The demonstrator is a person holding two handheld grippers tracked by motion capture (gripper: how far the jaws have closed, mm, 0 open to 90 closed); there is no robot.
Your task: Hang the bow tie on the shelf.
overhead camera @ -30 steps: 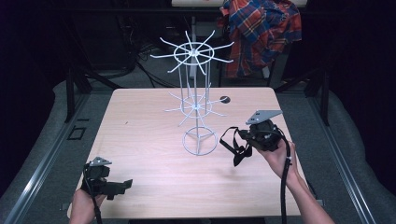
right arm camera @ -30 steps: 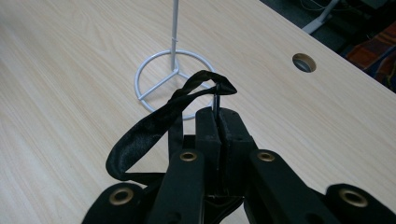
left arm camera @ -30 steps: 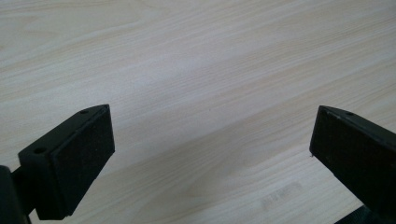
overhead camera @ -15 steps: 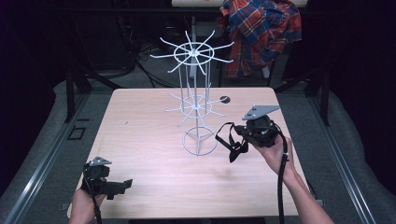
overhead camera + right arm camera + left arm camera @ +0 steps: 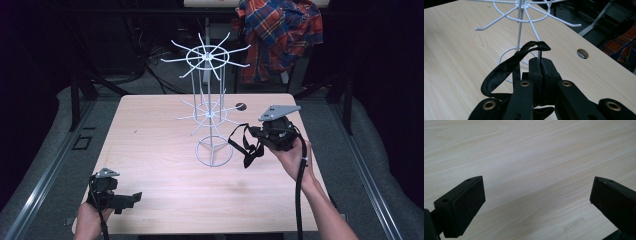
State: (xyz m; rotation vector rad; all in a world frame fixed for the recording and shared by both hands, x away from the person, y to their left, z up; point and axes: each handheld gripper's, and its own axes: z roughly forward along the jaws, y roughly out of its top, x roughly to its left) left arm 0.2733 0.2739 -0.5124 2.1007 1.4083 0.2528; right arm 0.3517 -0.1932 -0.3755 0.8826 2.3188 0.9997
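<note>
A white wire display rack (image 5: 210, 107) with two tiers of radiating hooks stands upright near the middle of the wooden table (image 5: 150, 135). My right gripper (image 5: 255, 134) is held above the table just right of the rack's ring base, shut on a black strap (image 5: 243, 146) that loops and hangs below it. In the right gripper view the strap (image 5: 509, 65) curls up from the closed jaws (image 5: 540, 65), with the rack's lower hooks (image 5: 524, 15) just beyond. My left gripper (image 5: 131, 198) rests low at the table's front left, open over bare wood (image 5: 536, 182).
A small round hole (image 5: 241, 106) lies in the table behind the rack. A plaid shirt (image 5: 280, 35) hangs beyond the far edge. Cables trail from both grippers. Dark floor and metal rails flank the table.
My right gripper with the strap has shifted slightly left, nearer the rack. The left gripper has stayed put.
</note>
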